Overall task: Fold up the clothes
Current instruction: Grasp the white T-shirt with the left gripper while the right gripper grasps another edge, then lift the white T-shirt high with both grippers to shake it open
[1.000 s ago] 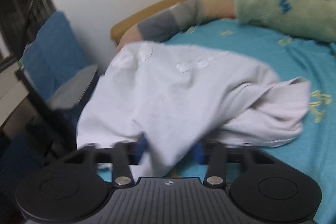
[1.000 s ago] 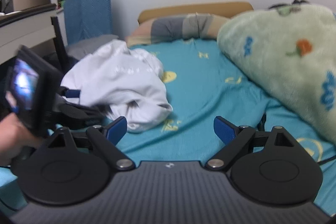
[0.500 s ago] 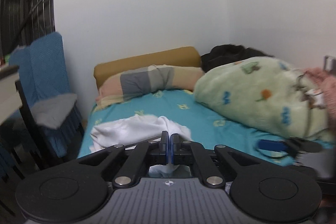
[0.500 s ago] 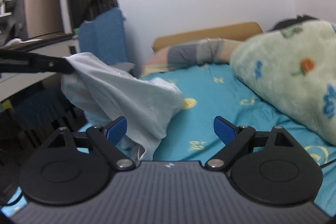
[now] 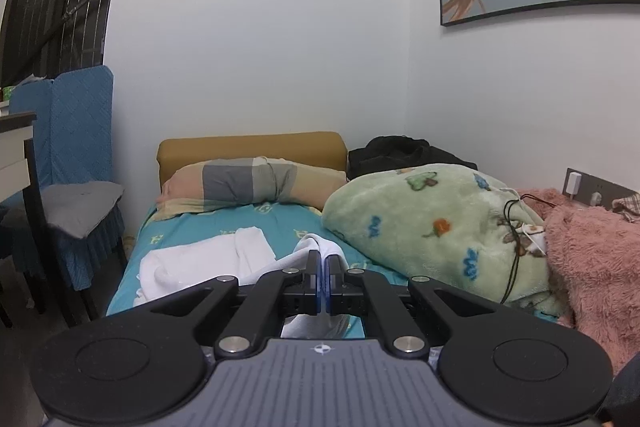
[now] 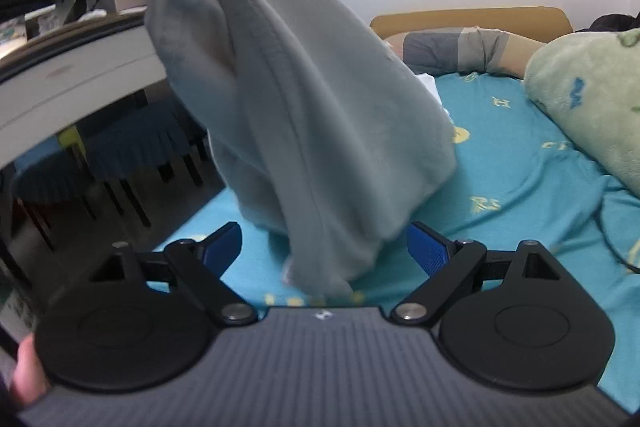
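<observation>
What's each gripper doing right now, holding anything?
Left gripper: closed on the white cotton garment, lifting it off the bed.
Right gripper: open, holding nothing; the garment hangs just ahead.

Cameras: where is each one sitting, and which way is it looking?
Left wrist: on the left gripper, looking along its shut fingers, which pinch the white garment, toward the pillow.
Right wrist: on the right gripper, jaws open, facing the hanging garment and the bed; a fingertip shows.
Both see garment, pillow, green blanket.
</observation>
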`<move>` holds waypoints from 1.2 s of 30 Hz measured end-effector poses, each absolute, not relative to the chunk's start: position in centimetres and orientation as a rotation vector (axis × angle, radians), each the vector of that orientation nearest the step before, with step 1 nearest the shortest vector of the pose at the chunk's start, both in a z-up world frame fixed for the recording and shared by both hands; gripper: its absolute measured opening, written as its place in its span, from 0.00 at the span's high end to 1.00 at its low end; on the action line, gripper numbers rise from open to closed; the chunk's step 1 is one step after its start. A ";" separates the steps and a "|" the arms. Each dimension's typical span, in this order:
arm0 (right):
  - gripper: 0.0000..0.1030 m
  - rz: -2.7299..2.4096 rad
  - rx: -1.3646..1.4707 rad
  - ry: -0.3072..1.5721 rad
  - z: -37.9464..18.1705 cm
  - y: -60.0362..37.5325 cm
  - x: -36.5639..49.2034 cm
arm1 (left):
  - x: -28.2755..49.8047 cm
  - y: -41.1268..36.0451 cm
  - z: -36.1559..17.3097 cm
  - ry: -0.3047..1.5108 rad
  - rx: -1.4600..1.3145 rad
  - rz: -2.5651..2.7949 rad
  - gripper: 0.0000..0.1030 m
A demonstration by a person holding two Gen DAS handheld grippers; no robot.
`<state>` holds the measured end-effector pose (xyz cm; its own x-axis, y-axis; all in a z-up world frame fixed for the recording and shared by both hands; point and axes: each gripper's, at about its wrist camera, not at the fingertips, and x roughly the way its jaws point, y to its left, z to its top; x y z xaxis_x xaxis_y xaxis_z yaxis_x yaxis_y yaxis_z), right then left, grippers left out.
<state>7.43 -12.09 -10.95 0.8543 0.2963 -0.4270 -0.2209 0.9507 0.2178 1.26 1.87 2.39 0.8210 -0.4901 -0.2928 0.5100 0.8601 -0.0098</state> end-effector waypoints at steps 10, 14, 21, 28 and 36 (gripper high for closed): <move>0.12 -0.062 0.410 0.491 -11.9 -19.3 10.0 | 2.8 4.0 2.8 0.226 -0.037 -0.476 0.99; 0.12 -0.062 0.345 0.615 -12.8 -19.0 10.8 | 2.3 5.8 3.5 0.170 -0.100 -0.458 0.99; 0.12 -0.279 0.222 0.252 -7.2 -21.1 6.0 | 1.2 10.3 4.9 0.093 -0.257 -0.466 0.99; 0.11 -0.354 0.058 -0.112 -1.9 -21.8 0.3 | 2.5 12.7 4.8 0.179 -0.390 -0.558 0.98; 0.12 -0.296 -0.022 0.098 -4.3 -22.1 4.2 | 7.3 11.0 1.3 0.482 -0.238 -0.416 0.96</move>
